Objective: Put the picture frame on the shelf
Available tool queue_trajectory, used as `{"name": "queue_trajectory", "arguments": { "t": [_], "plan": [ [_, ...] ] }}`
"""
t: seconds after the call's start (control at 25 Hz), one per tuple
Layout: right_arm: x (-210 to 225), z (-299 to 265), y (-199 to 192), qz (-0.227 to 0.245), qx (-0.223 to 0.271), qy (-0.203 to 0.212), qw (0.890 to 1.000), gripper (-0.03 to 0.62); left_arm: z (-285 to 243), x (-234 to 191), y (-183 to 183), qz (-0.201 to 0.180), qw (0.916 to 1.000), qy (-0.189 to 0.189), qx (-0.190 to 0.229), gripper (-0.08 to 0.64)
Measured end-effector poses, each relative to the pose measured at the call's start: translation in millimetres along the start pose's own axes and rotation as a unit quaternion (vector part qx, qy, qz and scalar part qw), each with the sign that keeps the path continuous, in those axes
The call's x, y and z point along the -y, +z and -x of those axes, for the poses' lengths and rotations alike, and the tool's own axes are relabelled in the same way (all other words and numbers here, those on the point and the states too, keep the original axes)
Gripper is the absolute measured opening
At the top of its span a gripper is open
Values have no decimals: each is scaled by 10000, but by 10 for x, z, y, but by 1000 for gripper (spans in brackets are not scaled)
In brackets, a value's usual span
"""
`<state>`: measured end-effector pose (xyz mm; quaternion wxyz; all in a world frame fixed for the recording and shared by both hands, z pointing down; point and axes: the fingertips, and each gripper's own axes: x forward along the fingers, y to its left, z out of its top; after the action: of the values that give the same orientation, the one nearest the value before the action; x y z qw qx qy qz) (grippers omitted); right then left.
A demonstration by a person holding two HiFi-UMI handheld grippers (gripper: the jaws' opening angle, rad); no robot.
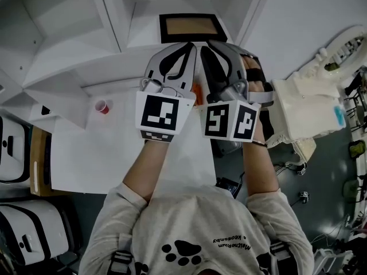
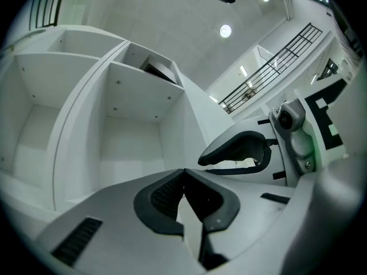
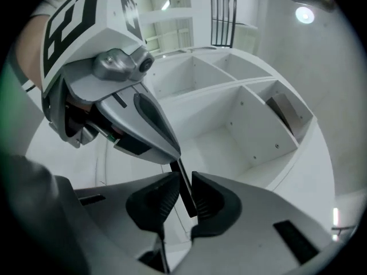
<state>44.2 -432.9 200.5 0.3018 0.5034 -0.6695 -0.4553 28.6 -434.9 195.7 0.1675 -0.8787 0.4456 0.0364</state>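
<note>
The picture frame [image 1: 192, 27], black-edged with a tan middle, stands inside a compartment of the white shelf [image 1: 69, 56]. It shows as a dark slab in the upper compartment in the left gripper view [image 2: 157, 70] and the right gripper view [image 3: 287, 113]. Both grippers hover side by side just short of the shelf, apart from the frame. My left gripper [image 1: 175, 53] [image 2: 183, 171] is shut, tips touching. My right gripper [image 1: 221, 53] [image 3: 182, 191] is shut on a thin dark strip [image 3: 184, 191], seen edge-on. I cannot tell what the strip is. Its far end reaches the left gripper's tip.
A small red cup [image 1: 102, 106] stands on the white table [image 1: 86, 153] at the left. A white machine [image 1: 309, 107] and cables sit at the right. White cases [image 1: 14, 142] stand on the floor at the left. Something orange [image 1: 198, 93] shows between the grippers.
</note>
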Motion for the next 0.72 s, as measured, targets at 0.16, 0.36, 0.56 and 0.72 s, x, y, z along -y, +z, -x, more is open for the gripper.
{"name": "queue_trajectory", "arguments": {
  "t": [0.16, 0.36, 0.56, 0.72],
  "plan": [
    [36, 154, 65, -914, 222, -368, 9949, 57, 163, 10, 69, -17, 9999, 102, 46, 20],
    [68, 345, 70, -1996, 472, -490, 9775, 37, 353, 77, 108, 22, 9998, 195, 73, 20],
    [89, 592, 99, -2833, 826, -604, 9536, 32, 584, 207, 160, 187, 9990, 333, 239, 20],
    [45, 820, 151, -3625, 1092, -620, 9235, 32, 785, 317, 216, 477, 9965, 435, 527, 19]
  ]
}}
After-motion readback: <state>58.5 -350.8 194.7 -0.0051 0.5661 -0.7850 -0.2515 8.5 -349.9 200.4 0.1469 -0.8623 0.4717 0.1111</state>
